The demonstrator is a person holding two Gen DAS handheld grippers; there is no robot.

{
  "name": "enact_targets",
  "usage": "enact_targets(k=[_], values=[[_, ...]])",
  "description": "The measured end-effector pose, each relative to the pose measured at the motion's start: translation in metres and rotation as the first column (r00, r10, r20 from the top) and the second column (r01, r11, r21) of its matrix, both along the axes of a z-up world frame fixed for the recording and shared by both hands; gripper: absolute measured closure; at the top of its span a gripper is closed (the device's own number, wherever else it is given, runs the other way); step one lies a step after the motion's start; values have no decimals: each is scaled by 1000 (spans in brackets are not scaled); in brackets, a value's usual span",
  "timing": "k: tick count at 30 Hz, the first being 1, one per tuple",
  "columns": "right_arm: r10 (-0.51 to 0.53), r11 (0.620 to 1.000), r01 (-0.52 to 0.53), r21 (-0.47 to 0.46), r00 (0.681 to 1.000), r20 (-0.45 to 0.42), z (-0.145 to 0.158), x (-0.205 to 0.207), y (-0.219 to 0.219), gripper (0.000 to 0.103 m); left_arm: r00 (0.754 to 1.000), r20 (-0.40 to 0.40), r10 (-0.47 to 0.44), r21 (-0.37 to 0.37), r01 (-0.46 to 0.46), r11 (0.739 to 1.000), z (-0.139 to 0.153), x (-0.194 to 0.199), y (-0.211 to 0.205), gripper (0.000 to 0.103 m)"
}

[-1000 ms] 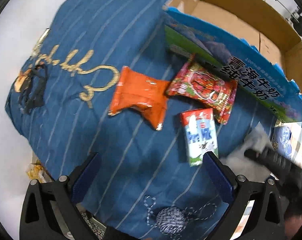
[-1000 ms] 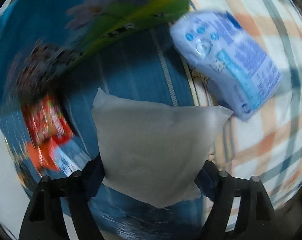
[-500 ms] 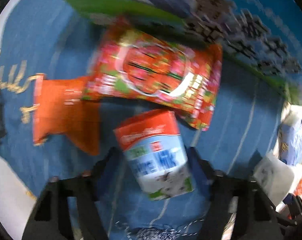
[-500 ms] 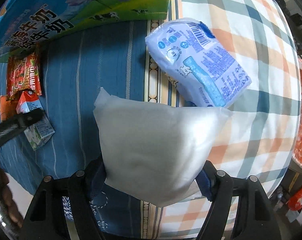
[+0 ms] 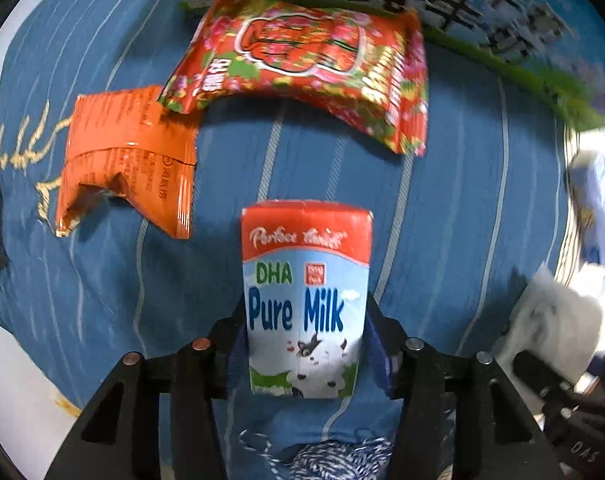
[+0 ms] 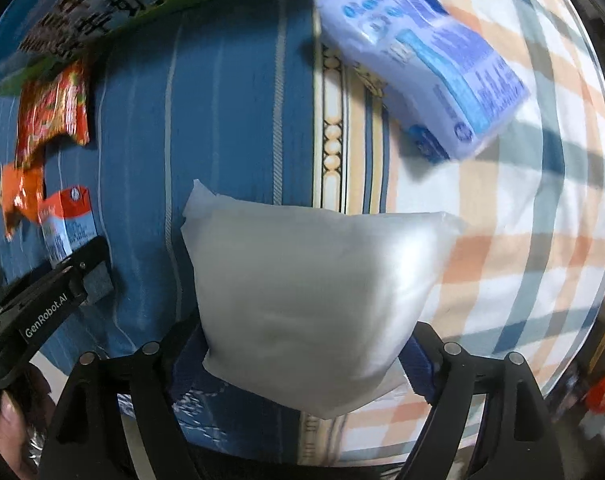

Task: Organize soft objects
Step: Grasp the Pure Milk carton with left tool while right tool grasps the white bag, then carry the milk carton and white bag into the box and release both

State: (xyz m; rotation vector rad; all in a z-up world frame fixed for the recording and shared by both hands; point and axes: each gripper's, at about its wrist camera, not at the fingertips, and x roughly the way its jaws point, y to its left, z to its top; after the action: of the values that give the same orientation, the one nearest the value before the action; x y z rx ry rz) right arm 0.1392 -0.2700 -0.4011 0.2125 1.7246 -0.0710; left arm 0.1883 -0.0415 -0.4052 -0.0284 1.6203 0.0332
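Left gripper [image 5: 306, 344] first: its jaws have just been closing and now pinch the lower half of the milk carton [image 5: 305, 300], blue pads pressed on both sides, the carton's red top sticking out ahead of them. Only this left wrist view reads the carton's front, "Pure Milk" with a cow. Just beyond the carton's top lies the red flowered snack packet [image 5: 302, 64], and ahead to the left the orange packet [image 5: 130, 160], its corner tucked under the red one. Behind the jaws, a ball of blue-and-white yarn [image 5: 338, 458] peeks in, all of it on the blue striped cloth [image 5: 442, 240]. Over to the right gripper [image 6: 306, 360]: its jaws have just been opening a little, yet the white soft pouch [image 6: 310, 300] sits between the pads, bulging well out in front. The right wrist view alone gives the plaid cloth [image 6: 522, 240] under the pouch's right side and the pale blue wipes pack [image 6: 422, 72] ahead and to the right, clear of the pouch. It also catches the other gripper from outside, far left, clamped on the carton, with the milk box flap [image 6: 102, 4] beyond.
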Motion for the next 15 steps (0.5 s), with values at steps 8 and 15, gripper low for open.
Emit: enact_targets(k=[8, 15], values=[[-67, 998, 66, 20, 996, 58, -6, -41, -28, 28, 998, 61, -13, 36, 11, 999, 12, -5, 15, 60], [25, 1000, -26, 3, 988, 154, 28, -83, -31, 34, 979, 196, -46, 62, 34, 998, 72, -39, -7, 60]])
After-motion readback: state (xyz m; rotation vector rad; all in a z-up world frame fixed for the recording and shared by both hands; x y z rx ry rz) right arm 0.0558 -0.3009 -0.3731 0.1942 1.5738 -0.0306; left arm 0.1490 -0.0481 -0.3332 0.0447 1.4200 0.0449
